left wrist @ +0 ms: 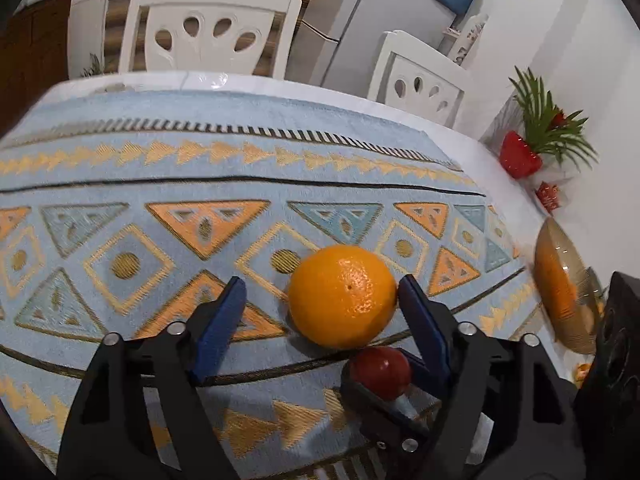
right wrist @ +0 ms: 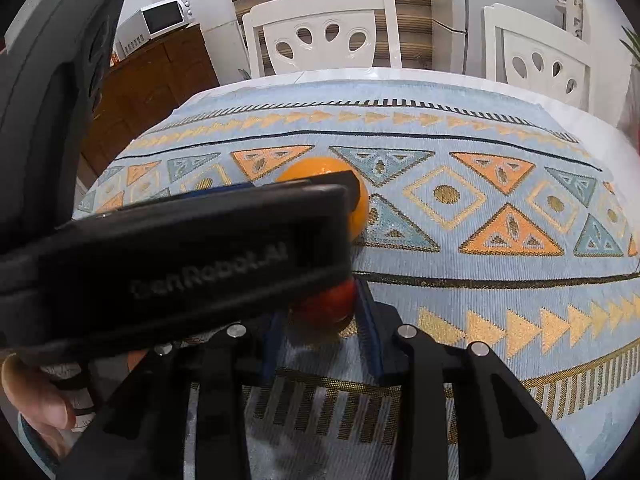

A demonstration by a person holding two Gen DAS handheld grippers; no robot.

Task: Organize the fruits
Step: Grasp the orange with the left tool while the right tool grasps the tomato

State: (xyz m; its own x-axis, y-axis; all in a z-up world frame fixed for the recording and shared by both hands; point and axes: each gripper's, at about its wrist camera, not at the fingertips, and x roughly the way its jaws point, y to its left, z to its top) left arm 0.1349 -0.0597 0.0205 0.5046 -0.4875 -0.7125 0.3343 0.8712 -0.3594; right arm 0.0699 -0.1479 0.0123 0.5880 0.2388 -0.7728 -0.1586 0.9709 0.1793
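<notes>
My left gripper hangs low over the counter, fingers spread wide. The orange sits on the patterned cloth between them, and the right blue pad touches its side, or very nearly; the left pad is well clear of it. So nothing is gripped on this side.

Just this side of the orange I see a red fruit, small and round, pinched between the fingers of my right gripper, which reaches in under my left one. From the right wrist the same red fruit shows between the two blue fingers, though the black body of the left gripper crosses the view and hides its upper half. The right fingers look closed on it. Beyond, the orange peeks out past that black body.

Off at the right edge of the counter a glass bowl holds something orange. Behind it stands a red pot with a green plant. A hand shows at the lower left.
</notes>
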